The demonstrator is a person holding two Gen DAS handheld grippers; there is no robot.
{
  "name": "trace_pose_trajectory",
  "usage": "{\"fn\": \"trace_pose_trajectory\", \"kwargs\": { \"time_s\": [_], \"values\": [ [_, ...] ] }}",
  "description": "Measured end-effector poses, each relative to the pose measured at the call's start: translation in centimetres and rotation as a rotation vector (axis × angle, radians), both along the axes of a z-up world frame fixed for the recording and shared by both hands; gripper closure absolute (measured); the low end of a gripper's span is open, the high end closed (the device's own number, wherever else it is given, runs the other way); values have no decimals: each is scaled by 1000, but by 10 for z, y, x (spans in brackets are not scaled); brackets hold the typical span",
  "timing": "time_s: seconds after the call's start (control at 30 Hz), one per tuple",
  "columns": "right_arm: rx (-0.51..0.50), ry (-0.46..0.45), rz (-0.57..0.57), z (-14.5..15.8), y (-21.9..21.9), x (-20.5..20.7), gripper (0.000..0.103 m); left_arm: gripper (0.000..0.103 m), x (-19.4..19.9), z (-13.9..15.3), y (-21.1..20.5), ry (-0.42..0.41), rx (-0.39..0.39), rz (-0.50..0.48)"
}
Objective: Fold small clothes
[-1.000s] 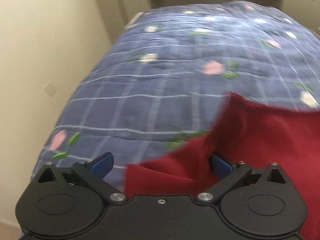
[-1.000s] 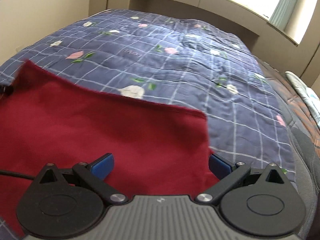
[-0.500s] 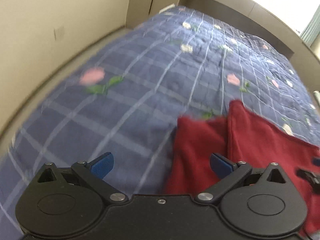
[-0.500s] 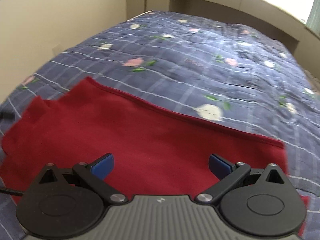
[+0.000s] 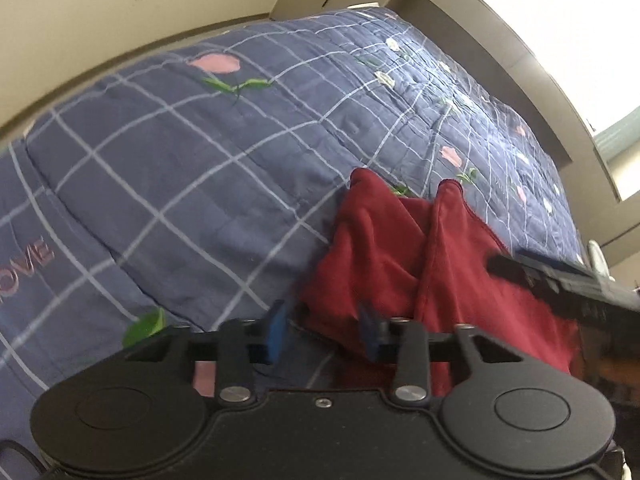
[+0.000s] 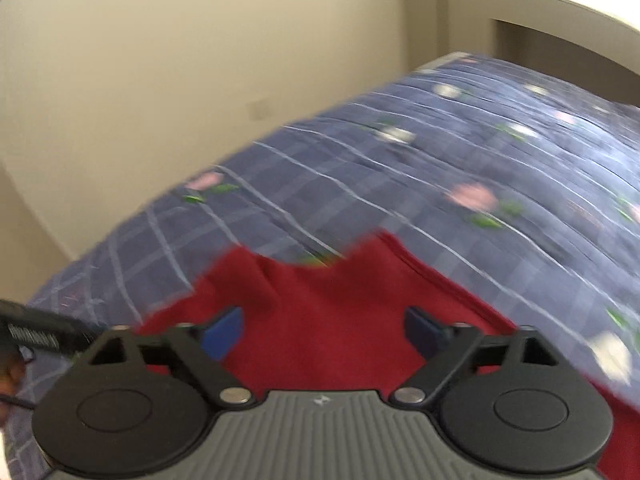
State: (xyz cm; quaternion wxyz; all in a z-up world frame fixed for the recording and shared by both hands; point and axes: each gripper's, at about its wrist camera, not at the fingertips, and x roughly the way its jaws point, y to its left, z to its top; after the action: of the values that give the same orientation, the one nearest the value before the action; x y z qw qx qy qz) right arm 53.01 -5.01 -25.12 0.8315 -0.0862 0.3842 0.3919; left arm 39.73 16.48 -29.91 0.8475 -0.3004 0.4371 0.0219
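A dark red garment (image 5: 380,248) lies on the bed, its left end bunched into folds with two raised corners. My left gripper (image 5: 323,332) is at that end, its jaws closing. The cloth's edge sits between the blue pads (image 5: 276,332), with a gap still showing. In the right wrist view the garment (image 6: 320,300) spreads under my right gripper (image 6: 324,334), whose jaws are closing too but still stand wide over the cloth without pinching it. The right gripper's black finger (image 5: 520,272) reaches over the garment from the right. The left gripper (image 6: 32,336) shows at the left edge.
The bed carries a blue checked quilt (image 5: 200,168) with pink flowers. A beige wall (image 6: 160,80) runs close along the bed's left side. A beige ledge (image 5: 500,40) under a window lines the far end. The right wrist view is motion-blurred.
Both grippers have swung left toward the garment's left end. The left one has rolled and its jaws have narrowed a lot. The right jaws have narrowed a little. The cloth's left end has bunched.
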Motion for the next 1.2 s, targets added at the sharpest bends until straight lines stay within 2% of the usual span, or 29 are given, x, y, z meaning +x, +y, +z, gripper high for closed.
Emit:
{"fn": "trace_pose_trajectory", "kwargs": {
  "time_s": [0.03, 0.1, 0.2, 0.27, 0.3, 0.33, 0.37, 0.5, 0.77, 0.87, 0.93, 0.97, 1.0, 1.03, 1.17, 1.2],
  "values": [
    [9, 19, 42, 0, 11, 6, 34, 79, -1, -1, -1, 0, -14, 4],
    [1, 43, 95, -4, 33, 14, 45, 81, -1, -3, 0, 6, -41, 23],
    [-28, 72, 154, -14, 58, 19, 47, 87, -4, -3, 5, -15, -94, 68],
    [-66, 102, 178, -23, 70, 21, 57, 93, -8, -1, 7, -41, -117, 85],
    [-85, 113, 184, -28, 75, 22, 70, 94, -10, 0, 7, -55, -121, 94],
    [-96, 115, 186, -31, 77, 22, 89, 95, -11, 2, 7, -63, -121, 95],
    [-100, 108, 184, -32, 78, 20, 96, 95, -12, 4, 6, -72, -117, 97],
    [-43, 48, 128, -22, 62, 17, 100, 97, -19, 12, 2, -96, -107, 140],
    [-20, 51, 57, -22, 54, 26, 100, 97, -24, 6, 3, -74, -114, 214],
    [-11, 57, 63, -21, 53, 23, 96, 96, -18, 7, 2, -52, -89, 202],
    [-17, 18, 55, -16, 52, 17, 75, 92, -15, 8, 0, -34, -62, 179],
    [-23, -2, 50, -13, 48, 14, 70, 89, -14, 8, 0, -26, -51, 170],
    [-23, -14, 43, -10, 43, 11, 59, 87, -13, 8, 0, -18, -39, 167],
    [-20, -23, 31, -7, 37, 9, 49, 83, -13, 9, 1, -12, -23, 168],
    [-24, -53, -37, 4, 8, -2, 30, 48, -17, 13, 7, -8, 19, 182],
    [-26, -58, -65, 6, -1, -7, 23, 44, -18, 15, 8, -5, 36, 187]
  ]
}}
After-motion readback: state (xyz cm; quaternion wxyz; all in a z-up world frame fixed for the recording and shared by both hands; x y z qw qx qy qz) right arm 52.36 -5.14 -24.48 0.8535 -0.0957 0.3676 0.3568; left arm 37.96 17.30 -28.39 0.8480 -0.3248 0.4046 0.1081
